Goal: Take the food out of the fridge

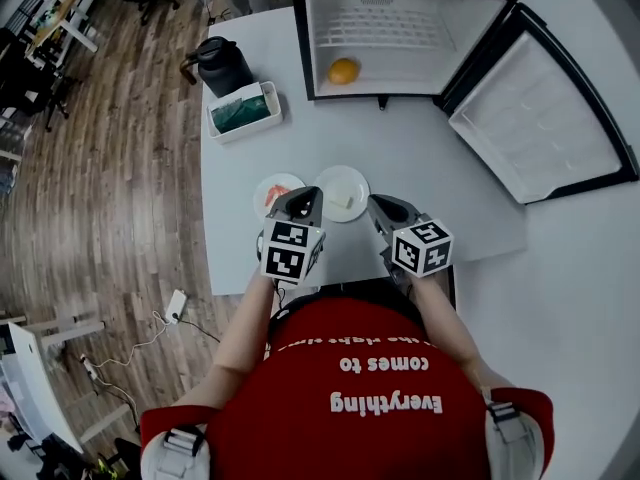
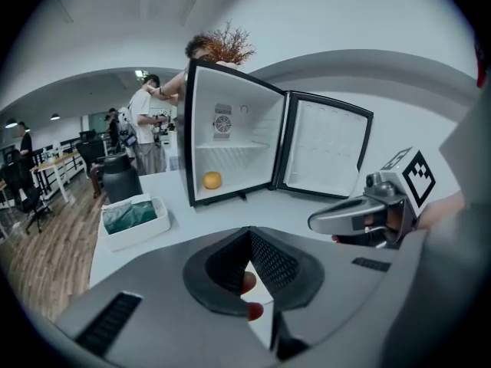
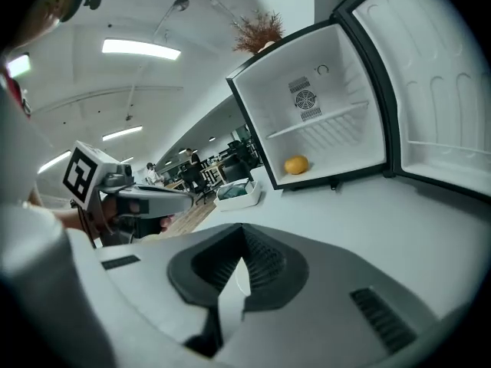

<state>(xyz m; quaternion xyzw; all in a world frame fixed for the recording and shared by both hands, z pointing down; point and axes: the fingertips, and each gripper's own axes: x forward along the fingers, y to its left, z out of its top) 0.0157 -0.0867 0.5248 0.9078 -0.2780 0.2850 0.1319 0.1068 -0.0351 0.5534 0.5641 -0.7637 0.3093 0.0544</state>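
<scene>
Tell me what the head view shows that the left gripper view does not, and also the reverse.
Only the head view: two plates seen whole on the table, and the person's red shirt.
Only the left gripper view: people standing in the room behind, and a plant on top of the fridge.
Both: the open fridge, the orange inside it, the black jug and the white tray with green contents.
</scene>
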